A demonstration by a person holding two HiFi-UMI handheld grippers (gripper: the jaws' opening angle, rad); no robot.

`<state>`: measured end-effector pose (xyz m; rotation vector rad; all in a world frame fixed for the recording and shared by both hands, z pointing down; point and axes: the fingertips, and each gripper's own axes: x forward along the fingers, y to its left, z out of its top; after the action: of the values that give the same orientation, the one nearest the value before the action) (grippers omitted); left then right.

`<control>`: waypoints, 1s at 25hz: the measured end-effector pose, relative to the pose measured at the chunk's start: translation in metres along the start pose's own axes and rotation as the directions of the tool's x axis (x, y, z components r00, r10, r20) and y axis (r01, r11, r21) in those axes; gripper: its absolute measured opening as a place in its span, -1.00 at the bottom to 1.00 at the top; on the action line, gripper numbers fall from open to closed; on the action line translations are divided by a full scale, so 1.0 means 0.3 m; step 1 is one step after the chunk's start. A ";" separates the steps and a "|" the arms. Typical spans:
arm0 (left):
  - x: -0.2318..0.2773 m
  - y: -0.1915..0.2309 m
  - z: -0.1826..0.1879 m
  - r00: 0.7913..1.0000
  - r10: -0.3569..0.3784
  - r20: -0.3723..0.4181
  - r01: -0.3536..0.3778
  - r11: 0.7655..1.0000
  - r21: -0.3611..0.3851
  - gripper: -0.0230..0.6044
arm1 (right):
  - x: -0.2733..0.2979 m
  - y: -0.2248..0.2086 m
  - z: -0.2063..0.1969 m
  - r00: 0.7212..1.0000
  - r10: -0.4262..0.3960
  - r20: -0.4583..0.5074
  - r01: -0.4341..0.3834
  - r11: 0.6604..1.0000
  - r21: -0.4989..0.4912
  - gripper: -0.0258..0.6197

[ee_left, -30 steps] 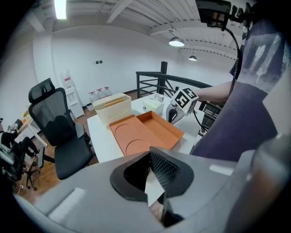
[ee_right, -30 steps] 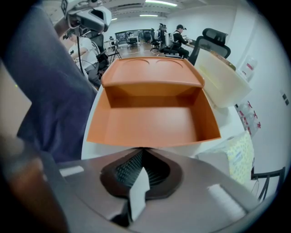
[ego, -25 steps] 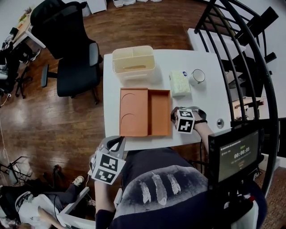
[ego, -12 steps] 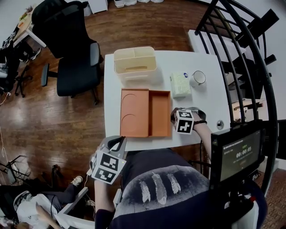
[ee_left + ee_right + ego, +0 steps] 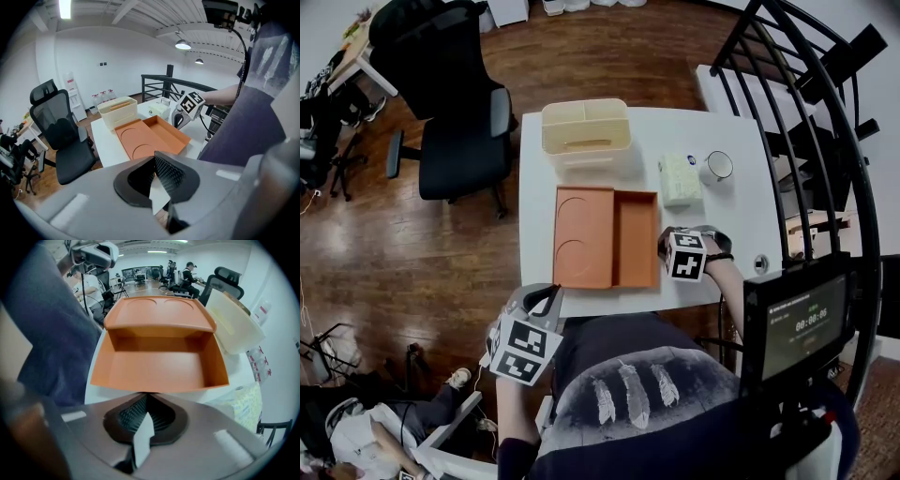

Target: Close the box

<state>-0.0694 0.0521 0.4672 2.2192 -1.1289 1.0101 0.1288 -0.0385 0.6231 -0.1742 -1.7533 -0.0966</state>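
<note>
On white table [image 5: 727,220], orange box [image 5: 606,236] lies wide open, lid [image 5: 580,234] flat on left of tray [image 5: 636,239], so closing not started imo. My right gripper [image 5: 667,246] sits just beside tray's right wall, jaws together, empty, probably there to brace it. Left gripper [image 5: 546,302] is off table's near edge, pinched closed on nothing. Lid needs flipping from left, guess that's its job.
</note>
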 end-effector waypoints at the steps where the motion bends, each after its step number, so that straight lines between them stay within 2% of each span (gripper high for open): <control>1: 0.002 0.001 -0.002 1.000 0.001 -0.001 -0.001 1.000 0.000 -0.88 | 0.001 -0.003 0.003 1.000 -0.003 0.001 0.003 1.000 -0.001 -0.91; 4: 0.004 0.004 -0.009 1.000 0.001 -0.001 -0.001 1.000 -0.004 -0.88 | 0.009 -0.012 0.004 1.000 -0.019 -0.003 0.019 1.000 -0.008 -0.91; 25: 0.013 0.013 -0.006 1.000 -0.010 -0.005 0.010 1.000 -0.004 -0.88 | 0.004 -0.012 0.032 1.000 0.006 -0.001 -0.006 1.000 0.006 -0.91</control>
<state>-0.0720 0.0492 0.4716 2.2163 -1.1154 1.0074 0.1187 -0.0405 0.6225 -0.1750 -1.7516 -0.0865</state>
